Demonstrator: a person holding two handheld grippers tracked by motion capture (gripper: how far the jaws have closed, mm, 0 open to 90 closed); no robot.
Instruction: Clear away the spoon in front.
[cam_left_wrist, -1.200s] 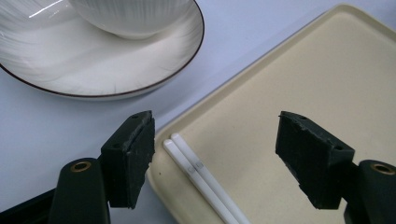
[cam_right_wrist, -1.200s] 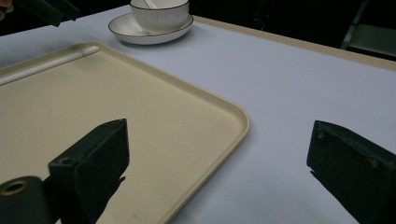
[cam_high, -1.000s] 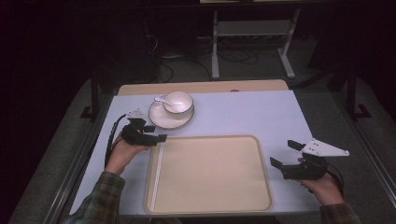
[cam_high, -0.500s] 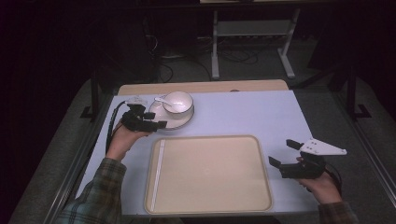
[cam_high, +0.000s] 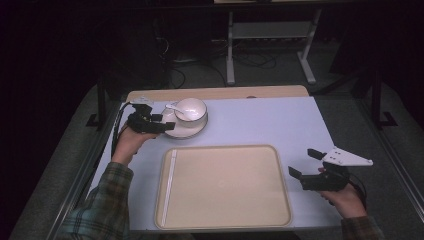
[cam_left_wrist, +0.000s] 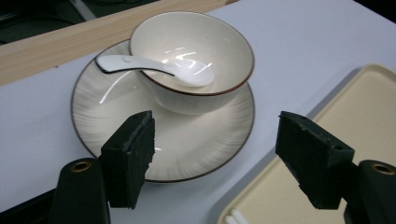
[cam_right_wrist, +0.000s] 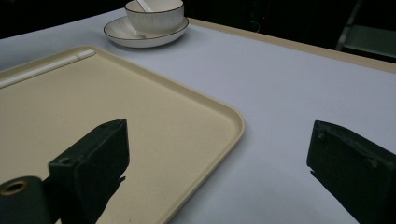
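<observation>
Left gripper (cam_high: 167, 125): jaws spread wide with nothing between them, hovering at the near-left rim of the saucer; in the left gripper view one jaw stands over the saucer's edge and the other over the gap between saucer and tray.
Saucer (cam_left_wrist: 116, 116): white with a dark rim, lying on the pale table cover near its far left side, just beyond the tray's far left corner.
Bowl (cam_left_wrist: 191, 44): white, dark-rimmed, upright on the saucer.
Spoon (cam_left_wrist: 154, 70): white, its scoop inside the bowl, its handle resting over the bowl's rim and pointing out above the saucer.
Tray (cam_high: 225, 185): beige, bare, in the near middle of the table.
Right gripper (cam_high: 306, 164): jaws apart and holding nothing, just beside the tray's right edge, well apart from the saucer.
</observation>
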